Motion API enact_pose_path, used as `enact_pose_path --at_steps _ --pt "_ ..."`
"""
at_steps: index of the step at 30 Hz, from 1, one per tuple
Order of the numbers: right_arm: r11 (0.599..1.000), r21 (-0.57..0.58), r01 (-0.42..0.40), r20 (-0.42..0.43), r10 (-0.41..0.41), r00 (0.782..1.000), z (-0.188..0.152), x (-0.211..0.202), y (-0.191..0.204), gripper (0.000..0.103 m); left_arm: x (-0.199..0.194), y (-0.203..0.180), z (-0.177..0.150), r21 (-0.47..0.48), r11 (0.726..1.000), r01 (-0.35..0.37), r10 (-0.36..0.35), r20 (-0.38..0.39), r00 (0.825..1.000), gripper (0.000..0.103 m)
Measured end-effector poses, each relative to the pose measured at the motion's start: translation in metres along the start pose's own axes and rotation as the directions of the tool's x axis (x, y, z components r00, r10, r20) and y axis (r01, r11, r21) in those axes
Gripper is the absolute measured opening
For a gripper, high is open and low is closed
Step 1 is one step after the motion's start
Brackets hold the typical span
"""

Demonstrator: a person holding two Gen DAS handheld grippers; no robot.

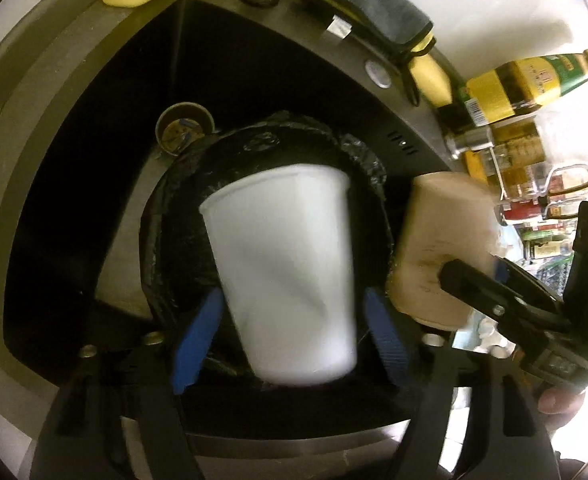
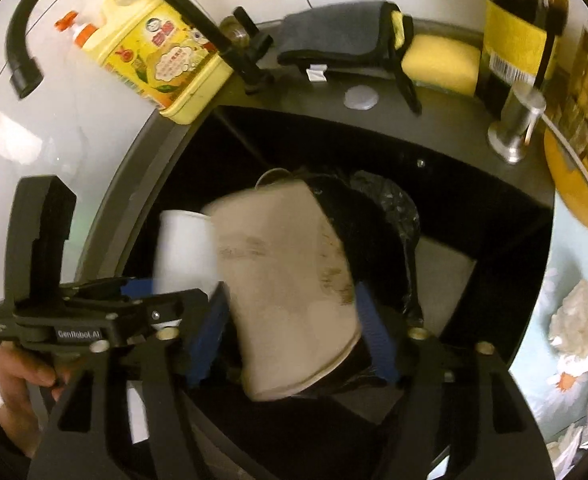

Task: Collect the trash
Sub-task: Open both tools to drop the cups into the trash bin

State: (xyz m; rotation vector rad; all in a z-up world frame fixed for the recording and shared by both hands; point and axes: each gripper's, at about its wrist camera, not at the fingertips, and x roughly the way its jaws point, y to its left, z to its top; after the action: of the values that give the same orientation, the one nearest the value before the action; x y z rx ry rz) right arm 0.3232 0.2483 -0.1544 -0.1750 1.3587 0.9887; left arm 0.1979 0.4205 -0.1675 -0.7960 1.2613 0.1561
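Left tool [image 1: 290, 344] clenched on white cup [image 1: 286, 276], wide end near, long axis running away from tool. Right tool [image 2: 290, 332] clenched on stained tan cup [image 2: 290, 292], same lie, just beside white cup on its right. Both hang over black bag-lined bin [image 1: 358, 148] standing in dark sink [image 1: 74, 200]; bin mouth directly beyond. Likely next: let go, drop both. Sink walls near; small can [image 1: 184, 126] beyond bin rim. Crumpled tissue [image 2: 578, 316] on tabletop, right, uncollected.

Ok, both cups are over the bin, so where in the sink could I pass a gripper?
Left of the bin, the dark sink floor looks bare up to the drain. In the right view, a pale patch between bin and sink wall is free. Back rim is crowded: soap, cloth, sponge, bottles.
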Motion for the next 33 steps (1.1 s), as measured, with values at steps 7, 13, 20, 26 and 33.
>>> enact_pose_path --at_steps 7,13,20,26,33 --pt "0.999 0.033 0.0 0.001 0.0 1.0 0.0 -0.005 -0.006 0.068 0.001 0.009 0.002 -0.023 1.0 -0.008 0.008 -0.012 1.0 0.077" --pt "0.999 0.036 0.0 0.004 0.0 1.0 -0.008 -0.012 -0.007 0.068 -0.004 0.006 -0.003 -0.015 1.0 0.0 0.0 -0.001 1.0 0.077" --pt "0.999 0.045 0.004 0.026 -0.005 1.0 -0.018 -0.022 -0.004 0.068 -0.01 0.002 -0.013 -0.007 1.0 0.01 -0.01 0.014 1.0 0.077" --pt "0.999 0.046 0.023 0.059 -0.026 0.998 -0.03 -0.041 -0.003 0.068 -0.02 -0.007 -0.02 0.023 1.0 0.021 -0.022 0.029 0.999 0.077" --pt "0.997 0.071 0.034 0.078 -0.04 0.996 -0.053 -0.061 -0.011 0.068 -0.03 -0.027 -0.034 0.071 0.997 0.013 -0.017 0.051 0.999 0.077"
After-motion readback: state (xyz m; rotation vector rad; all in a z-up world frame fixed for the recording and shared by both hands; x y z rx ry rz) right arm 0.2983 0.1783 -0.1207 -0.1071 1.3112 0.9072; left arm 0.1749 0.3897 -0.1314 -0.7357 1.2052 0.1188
